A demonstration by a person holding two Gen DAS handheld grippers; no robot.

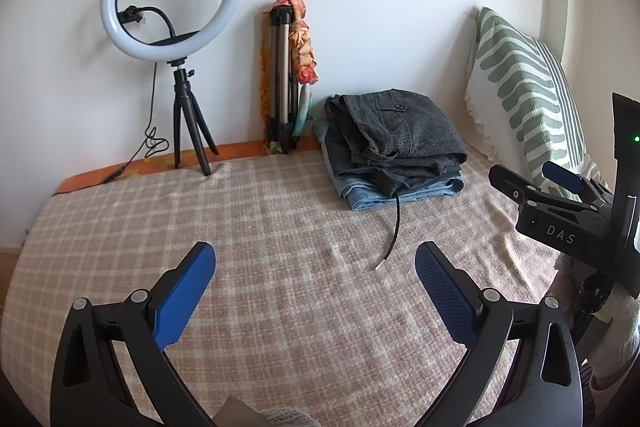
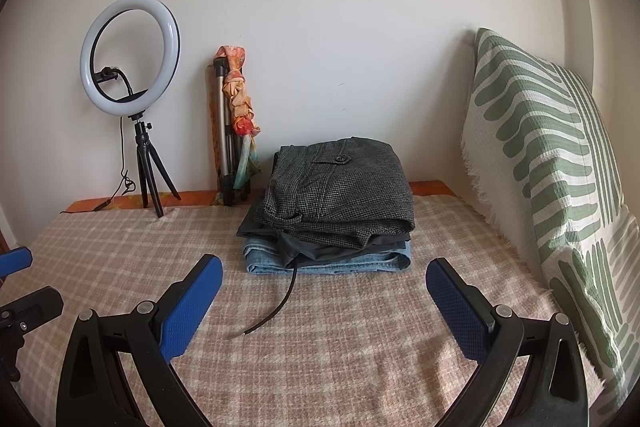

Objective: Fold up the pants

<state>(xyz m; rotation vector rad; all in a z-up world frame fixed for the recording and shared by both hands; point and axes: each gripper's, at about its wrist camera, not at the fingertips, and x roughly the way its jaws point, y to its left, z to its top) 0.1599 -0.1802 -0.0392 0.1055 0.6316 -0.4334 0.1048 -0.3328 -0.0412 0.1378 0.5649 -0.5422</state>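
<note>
Folded stack of grey tweed, black and blue denim pants (image 2: 332,211) waits by the wall.
Left gripper (image 1: 315,291) and right gripper (image 2: 324,311), both wide open and empty, hover before the stack; I'd pinch the top pair's edge only.

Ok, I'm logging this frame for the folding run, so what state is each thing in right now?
Left gripper: jaws open, holding nothing.
Right gripper: jaws open, holding nothing.
Grey tweed pants: folded, top of the stack.
Dark pants: folded, middle of the stack.
Blue jeans: folded, bottom of the stack.
Black drawstring: trailing loose onto the blanket.
Ring light: lit, upright on its tripod.
Striped pillow: leaning upright.
</note>
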